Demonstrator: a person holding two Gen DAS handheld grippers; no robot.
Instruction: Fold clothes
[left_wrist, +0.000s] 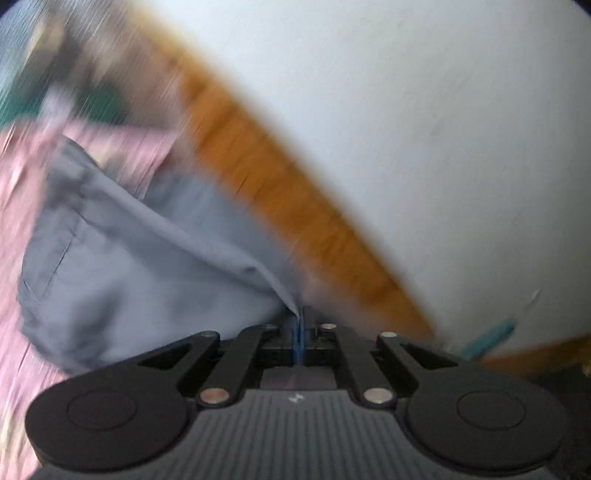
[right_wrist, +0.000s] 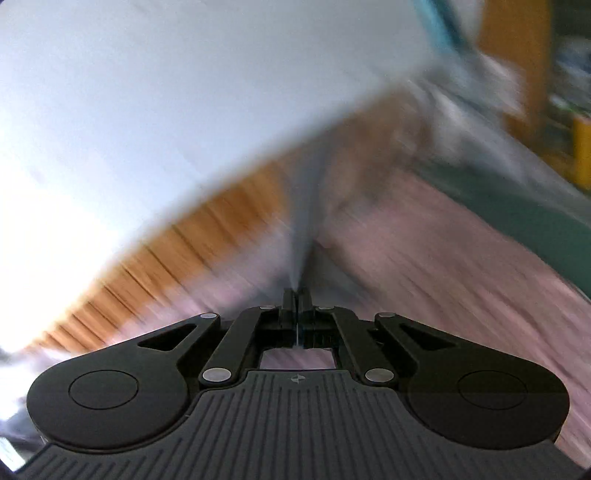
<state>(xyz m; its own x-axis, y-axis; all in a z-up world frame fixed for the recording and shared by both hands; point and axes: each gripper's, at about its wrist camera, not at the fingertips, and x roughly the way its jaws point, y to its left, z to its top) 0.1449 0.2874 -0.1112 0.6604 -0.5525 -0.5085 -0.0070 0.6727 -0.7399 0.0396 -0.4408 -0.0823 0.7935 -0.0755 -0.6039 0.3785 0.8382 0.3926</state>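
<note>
Both my grippers are pinched shut on grey garment (left_wrist: 122, 266) edges: left gripper (left_wrist: 298, 317) trails it leftward over the pink bedspread (left_wrist: 14, 206); right gripper (right_wrist: 295, 295) stretches a taut strip straight ahead.

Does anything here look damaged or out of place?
Nothing stands out. The grey garment hangs bunched from the shut left hand-held gripper over the pink cover. Blur hides finer detail.

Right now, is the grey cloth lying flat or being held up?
Held up. The left gripper has its fingers shut on the grey cloth, which hangs bunched above the pink bedding.
</note>
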